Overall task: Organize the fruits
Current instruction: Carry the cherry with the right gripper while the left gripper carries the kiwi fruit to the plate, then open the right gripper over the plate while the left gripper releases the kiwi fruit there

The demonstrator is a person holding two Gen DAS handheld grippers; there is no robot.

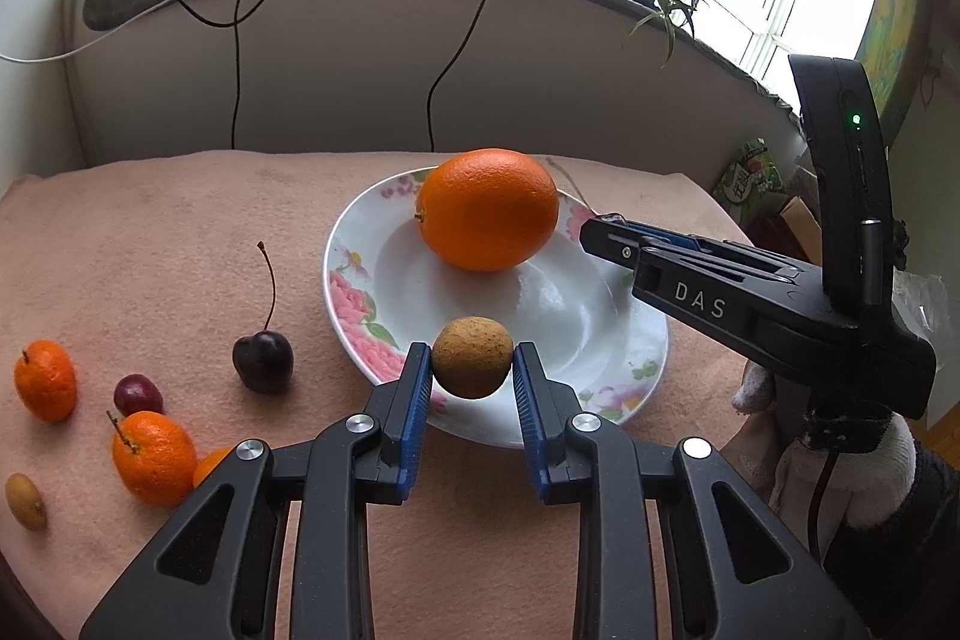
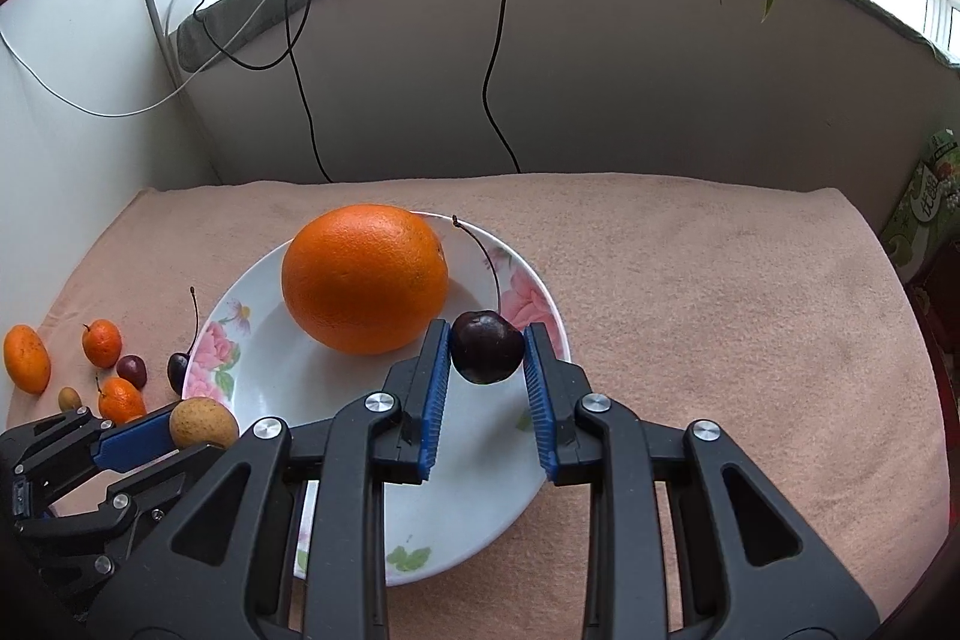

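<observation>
Pinching a small brown longan (image 1: 472,357) across its middle, the left claw (image 1: 472,370) hangs over the plate's near rim (image 1: 354,328); the right claw (image 2: 486,355) grips a dark cherry (image 2: 486,347) above the plate beside the big orange (image 2: 365,278). Both look light; the cherry seems soft, bruising easily. More small fruit lies toward the bench's left edge.

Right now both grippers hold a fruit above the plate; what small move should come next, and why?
Probably lower and open the right gripper: its dark cherry hangs over the floral plate, beside the large orange. The left gripper holds its brown longan only over the plate's near rim, so it likely needs to move inward first.
</observation>
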